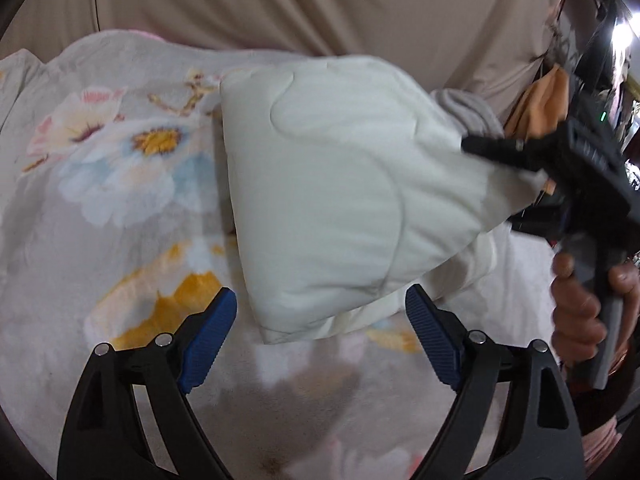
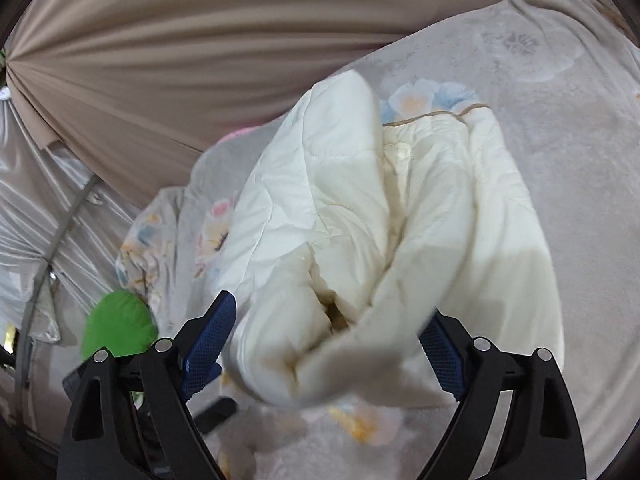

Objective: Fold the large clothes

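A cream quilted padded garment [image 1: 340,192] lies bunched on a grey floral blanket [image 1: 104,184]. In the left wrist view my left gripper [image 1: 320,340] is open, its blue pads on either side of the garment's near corner without touching it. The right gripper [image 1: 492,148] shows at the right, reaching onto the garment's far edge, held by a hand [image 1: 580,304]. In the right wrist view the garment [image 2: 380,232] is folded into thick rolls. My right gripper [image 2: 328,344] is open wide, with the near end of the bundle lying between its pads.
A beige curtain [image 1: 320,4] hangs behind the bed. A green object [image 2: 118,328] lies at the left edge of the blanket [image 2: 560,128]. Silvery fabric and a pole [image 2: 52,232] stand at the far left. Cluttered items and a bright light [image 1: 620,36] are at the right.
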A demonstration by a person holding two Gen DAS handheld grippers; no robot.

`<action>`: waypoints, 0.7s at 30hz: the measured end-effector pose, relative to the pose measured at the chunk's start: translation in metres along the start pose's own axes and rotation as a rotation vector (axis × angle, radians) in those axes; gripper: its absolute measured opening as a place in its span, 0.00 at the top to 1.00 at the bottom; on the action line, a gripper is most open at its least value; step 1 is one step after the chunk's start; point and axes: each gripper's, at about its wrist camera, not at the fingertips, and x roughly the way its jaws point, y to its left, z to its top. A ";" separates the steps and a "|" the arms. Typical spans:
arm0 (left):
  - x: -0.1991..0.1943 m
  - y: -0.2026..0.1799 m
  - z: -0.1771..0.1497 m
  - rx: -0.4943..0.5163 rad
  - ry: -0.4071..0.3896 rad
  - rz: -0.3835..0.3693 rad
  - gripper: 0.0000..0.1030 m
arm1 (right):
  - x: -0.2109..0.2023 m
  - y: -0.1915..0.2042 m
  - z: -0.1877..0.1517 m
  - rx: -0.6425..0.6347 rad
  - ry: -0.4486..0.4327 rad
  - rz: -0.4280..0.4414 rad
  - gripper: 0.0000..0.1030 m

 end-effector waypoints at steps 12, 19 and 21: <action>0.029 0.003 0.004 -0.017 0.034 0.010 0.21 | -0.044 -0.092 -0.027 0.075 -0.162 -0.021 0.80; 0.009 -0.019 -0.001 0.071 0.019 0.021 0.30 | -0.028 -0.134 -0.045 0.165 -0.112 0.041 0.69; -0.015 -0.024 0.004 0.083 -0.017 0.000 0.30 | -0.033 -0.136 -0.046 0.195 -0.120 0.047 0.63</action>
